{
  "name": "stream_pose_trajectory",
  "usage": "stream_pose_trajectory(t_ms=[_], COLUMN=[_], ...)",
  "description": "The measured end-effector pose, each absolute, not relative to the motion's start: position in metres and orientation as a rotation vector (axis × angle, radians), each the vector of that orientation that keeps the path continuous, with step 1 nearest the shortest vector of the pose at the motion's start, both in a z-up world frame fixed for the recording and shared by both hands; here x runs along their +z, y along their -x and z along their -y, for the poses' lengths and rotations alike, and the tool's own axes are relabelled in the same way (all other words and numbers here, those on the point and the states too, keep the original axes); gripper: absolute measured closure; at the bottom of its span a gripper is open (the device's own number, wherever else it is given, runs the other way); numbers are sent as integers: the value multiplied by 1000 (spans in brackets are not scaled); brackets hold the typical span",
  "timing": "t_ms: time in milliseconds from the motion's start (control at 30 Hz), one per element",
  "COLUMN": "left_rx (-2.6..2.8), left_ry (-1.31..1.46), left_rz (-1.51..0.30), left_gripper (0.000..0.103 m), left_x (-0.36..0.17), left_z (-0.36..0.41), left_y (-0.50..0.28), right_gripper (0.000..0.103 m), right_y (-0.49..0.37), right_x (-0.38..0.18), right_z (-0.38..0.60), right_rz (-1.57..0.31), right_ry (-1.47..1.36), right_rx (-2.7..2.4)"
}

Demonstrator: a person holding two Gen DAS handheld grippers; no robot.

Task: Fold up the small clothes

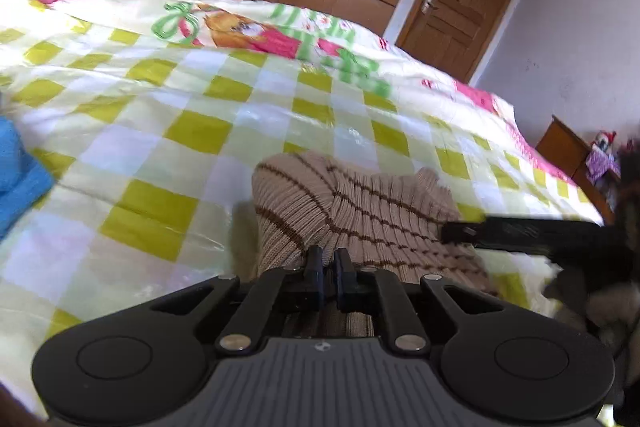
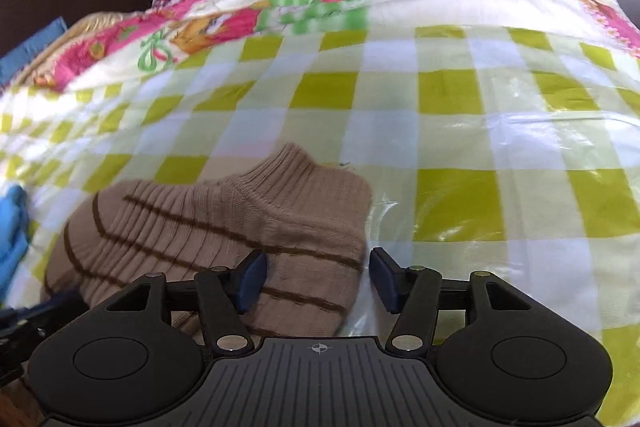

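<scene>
Left jaws (image 1: 329, 273) pinch the striped beige sweater (image 1: 360, 211); right jaws (image 2: 316, 281) gape, no writing legible

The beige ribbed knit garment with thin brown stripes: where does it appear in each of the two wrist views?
Left wrist view: the beige ribbed knit garment with thin brown stripes lies low at centre, just beyond the left gripper.
Right wrist view: the same garment lies low, left of centre, reaching between the right gripper fingers.
Shared landmark: the green-and-white checked bedcover.
</scene>
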State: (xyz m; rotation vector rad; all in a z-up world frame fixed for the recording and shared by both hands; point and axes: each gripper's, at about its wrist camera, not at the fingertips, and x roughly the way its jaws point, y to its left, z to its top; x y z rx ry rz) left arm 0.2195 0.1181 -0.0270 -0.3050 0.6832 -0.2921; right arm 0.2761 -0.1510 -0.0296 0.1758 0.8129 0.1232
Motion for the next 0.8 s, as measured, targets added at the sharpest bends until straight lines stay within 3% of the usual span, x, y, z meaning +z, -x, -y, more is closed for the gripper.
stream_pose_trajectory(t_ms=[200,300,433,633,800], left_rx=[-285,-228,-182,-197,-244], left_ry=[249,194,198,219,128], left_rz=[-610,-705,-760,-697,-693], left_gripper=[75,75,54,60,60], left_x=[-2,-25,-46,-12,-10], left_z=[-122,-121,-130,-130,-105], left_y=[-178,-173,-172,-159,-167], right_gripper=[46,46,47,46,45], right_y=[-184,-156,-147,-130,-139], right_x=[1,-14,-40,-13,-36], right_z=[147,136,122,138,134], right_rz=[-790,-844,-920,-874,-938], right_ry=[-198,-190,-147,-185,-245], right_rx=[264,297,282,314,317])
